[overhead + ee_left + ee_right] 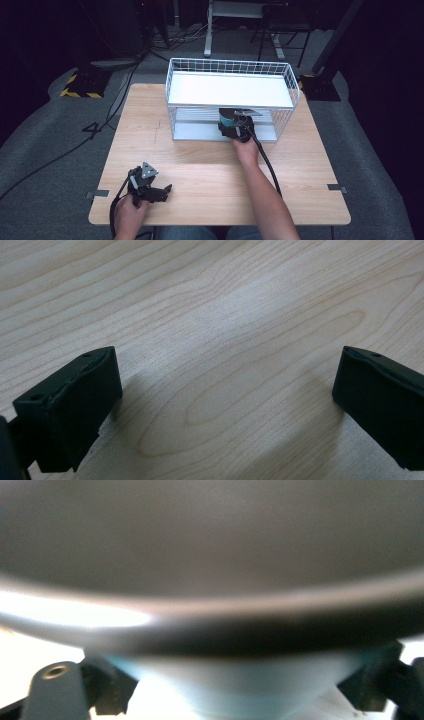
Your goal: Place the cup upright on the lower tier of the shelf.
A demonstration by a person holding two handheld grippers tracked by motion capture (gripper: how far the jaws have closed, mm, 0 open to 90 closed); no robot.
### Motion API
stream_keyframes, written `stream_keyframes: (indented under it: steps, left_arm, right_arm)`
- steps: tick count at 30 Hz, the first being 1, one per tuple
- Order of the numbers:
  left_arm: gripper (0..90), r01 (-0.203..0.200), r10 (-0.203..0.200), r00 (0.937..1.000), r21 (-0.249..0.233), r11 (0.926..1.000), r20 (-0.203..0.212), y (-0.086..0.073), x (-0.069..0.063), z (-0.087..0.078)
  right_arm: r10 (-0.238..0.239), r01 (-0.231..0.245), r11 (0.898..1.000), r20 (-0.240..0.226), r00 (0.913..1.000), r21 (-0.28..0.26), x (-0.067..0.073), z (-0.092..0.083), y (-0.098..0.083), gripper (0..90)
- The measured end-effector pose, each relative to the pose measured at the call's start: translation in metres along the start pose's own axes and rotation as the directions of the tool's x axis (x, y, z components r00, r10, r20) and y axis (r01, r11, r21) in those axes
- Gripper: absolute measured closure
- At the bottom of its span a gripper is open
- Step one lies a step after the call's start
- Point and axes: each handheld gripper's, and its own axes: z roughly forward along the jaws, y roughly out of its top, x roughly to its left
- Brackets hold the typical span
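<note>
Two grippers at work, right gripper (235, 127) reaching under the wire rack's (230, 90) white shelf, jaws flanking a teal cup (235, 690), grip unclear, left gripper (150, 187) wide open, empty, well short of rack.

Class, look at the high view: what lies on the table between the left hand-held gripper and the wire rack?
Nothing: bare table separates the left hand-held gripper from the wire rack, seen in the high view.

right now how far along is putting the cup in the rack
Done: the teal cup has reached the lower shelf of the wire rack, under its white top shelf. In hand: the right claw sits at the cup, jaws either side of it in the right gripper view; whether they press is unclear. Left: pull that claw out. The left claw rests open on the table.
</note>
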Motion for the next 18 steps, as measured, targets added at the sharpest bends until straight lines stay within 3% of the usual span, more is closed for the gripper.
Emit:
stream_keyframes:
  steps: [5, 9, 10, 18]
  left_arm:
    - [0.0, 0.003, -0.003, 1.0, 0.0, 1.0, 0.0, 0.0, 0.0, 0.0]
    - [0.0, 0.003, -0.003, 1.0, -0.001, 1.0, 0.0, 0.0, 0.0, 0.0]
    - [0.0, 0.003, -0.003, 1.0, -0.001, 1.0, -0.001, 0.0, 0.0, 0.0]
    - [0.0, 0.004, -0.004, 1.0, -0.001, 1.0, -0.001, 0.0, 0.0, 0.0]
  right_arm:
    - [0.025, -0.025, 1.0, 0.031, 0.9992, 0.012, -0.002, -0.003, 0.0, 12.4]
    - [0.013, -0.014, 1.0, 0.047, 0.9988, 0.023, -0.003, -0.005, 0.0, 2.6]
    - [-0.013, 0.012, 1.0, 0.055, 0.9984, 0.027, -0.003, -0.008, 0.0, 0.4]
    - [-0.023, 0.023, 1.0, 0.055, 0.9982, 0.011, -0.005, -0.016, -0.002, 0.0]
